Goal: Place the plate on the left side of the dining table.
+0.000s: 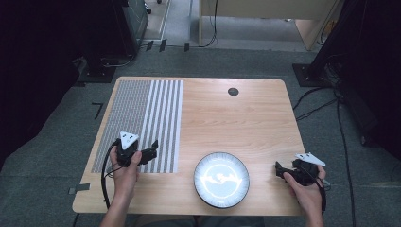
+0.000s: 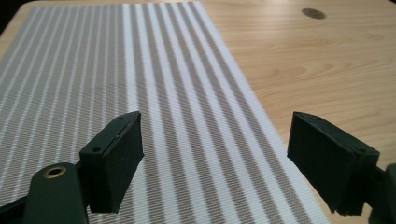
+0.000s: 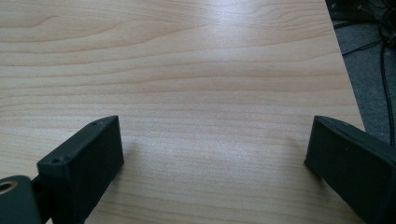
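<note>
A round dark-rimmed plate (image 1: 221, 179) with a shiny pale inside lies near the table's front edge, between my two hands. My left gripper (image 1: 153, 147) rests over the front part of a grey-and-white striped placemat (image 1: 142, 123), left of the plate. Its jaws stand wide apart with just the striped placemat (image 2: 140, 93) between them, so my left gripper (image 2: 215, 158) is open. My right gripper (image 1: 277, 169) sits right of the plate near the table's right edge. In its own view my right gripper (image 3: 215, 163) is open over bare wood.
The wooden table (image 1: 236, 118) has a small dark round grommet (image 1: 233, 91) at the back. Grommet (image 2: 314, 13) also lies far beyond the mat. Cables (image 1: 340, 123) run over the grey floor to the right, close to the table's right edge (image 3: 345, 60).
</note>
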A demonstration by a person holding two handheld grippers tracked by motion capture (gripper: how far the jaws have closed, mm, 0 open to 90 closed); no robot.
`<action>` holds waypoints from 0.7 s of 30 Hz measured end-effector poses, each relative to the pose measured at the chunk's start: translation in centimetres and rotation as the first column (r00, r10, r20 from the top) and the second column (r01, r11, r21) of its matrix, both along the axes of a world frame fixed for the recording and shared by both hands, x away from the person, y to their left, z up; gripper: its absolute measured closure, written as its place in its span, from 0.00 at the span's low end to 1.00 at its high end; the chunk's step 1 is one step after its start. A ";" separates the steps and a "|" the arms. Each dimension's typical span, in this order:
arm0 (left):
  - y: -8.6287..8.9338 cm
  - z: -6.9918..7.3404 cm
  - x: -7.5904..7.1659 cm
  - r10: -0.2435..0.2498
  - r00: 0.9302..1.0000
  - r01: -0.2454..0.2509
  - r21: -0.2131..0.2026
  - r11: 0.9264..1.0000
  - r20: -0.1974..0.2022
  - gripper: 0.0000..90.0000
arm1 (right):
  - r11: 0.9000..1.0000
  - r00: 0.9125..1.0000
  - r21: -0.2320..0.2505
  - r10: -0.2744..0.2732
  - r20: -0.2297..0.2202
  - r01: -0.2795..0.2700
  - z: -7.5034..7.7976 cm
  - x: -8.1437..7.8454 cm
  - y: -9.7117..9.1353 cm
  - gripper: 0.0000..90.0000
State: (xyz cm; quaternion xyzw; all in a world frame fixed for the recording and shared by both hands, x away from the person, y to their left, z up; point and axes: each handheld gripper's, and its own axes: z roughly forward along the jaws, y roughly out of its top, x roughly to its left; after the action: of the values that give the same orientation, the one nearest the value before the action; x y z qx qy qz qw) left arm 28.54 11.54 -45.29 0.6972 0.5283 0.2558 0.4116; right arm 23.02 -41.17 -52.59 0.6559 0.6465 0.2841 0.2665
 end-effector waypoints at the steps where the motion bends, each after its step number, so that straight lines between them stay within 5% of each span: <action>1: -0.7 0.0 -0.3 -0.027 1.000 0.027 0.006 1.000 0.000 0.20 | 1.000 1.000 0.000 -0.016 -0.001 0.016 0.0 0.0 0.1 0.04; 5: -1.6 0.1 -0.6 -0.064 0.998 0.064 -0.024 0.998 -0.008 0.20 | 0.999 0.999 -0.001 -0.038 -0.003 0.038 0.0 0.1 0.4 0.03; 21: -4.8 -0.4 -1.7 -0.168 0.985 0.168 -0.022 0.986 -0.027 0.20 | 0.999 0.999 0.000 -0.047 -0.002 0.047 0.2 0.1 0.6 0.09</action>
State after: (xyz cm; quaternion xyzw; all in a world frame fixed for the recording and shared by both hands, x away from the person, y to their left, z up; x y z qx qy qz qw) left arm 26.79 6.79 -45.66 0.7388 0.4761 0.2047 0.4309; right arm 23.14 -40.57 -52.41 0.6714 0.6311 0.2769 0.2726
